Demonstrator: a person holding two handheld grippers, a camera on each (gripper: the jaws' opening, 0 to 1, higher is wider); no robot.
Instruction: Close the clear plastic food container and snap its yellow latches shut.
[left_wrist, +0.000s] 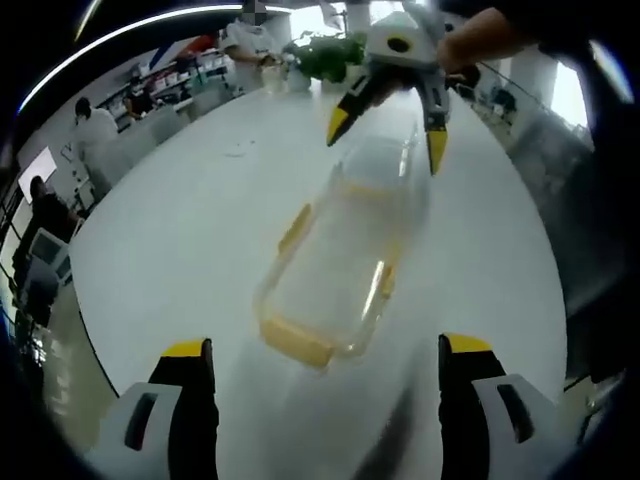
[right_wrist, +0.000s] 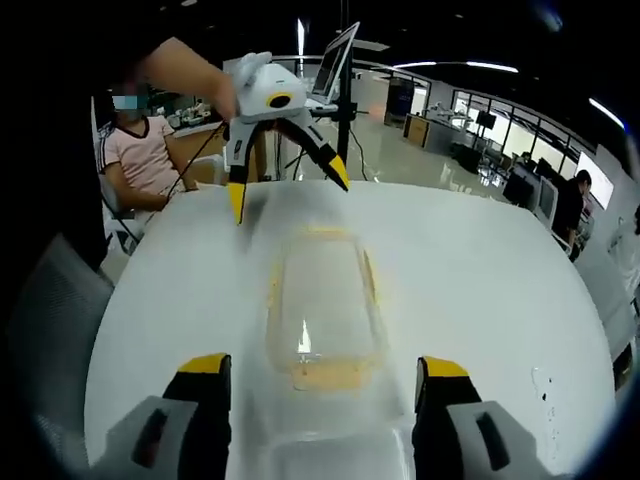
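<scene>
So the clear rectangular plastic food container with yellow latches (left_wrist: 335, 275) sits on the round white table (left_wrist: 180, 230), between the left gripper (left_wrist: 325, 365) and right gripper (right_wrist: 318, 385), both spread wide and holding nothing. Looks like the approach stage; next comes lining up on a latch. Motion blur makes it hard to say whether the lid's seated

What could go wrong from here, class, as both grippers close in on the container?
1. The container is clear and blurred on the white table, so its edges are easy to misjudge.
2. The left gripper and right gripper face each other, open, across it; pushing unevenly may slide it.
</scene>
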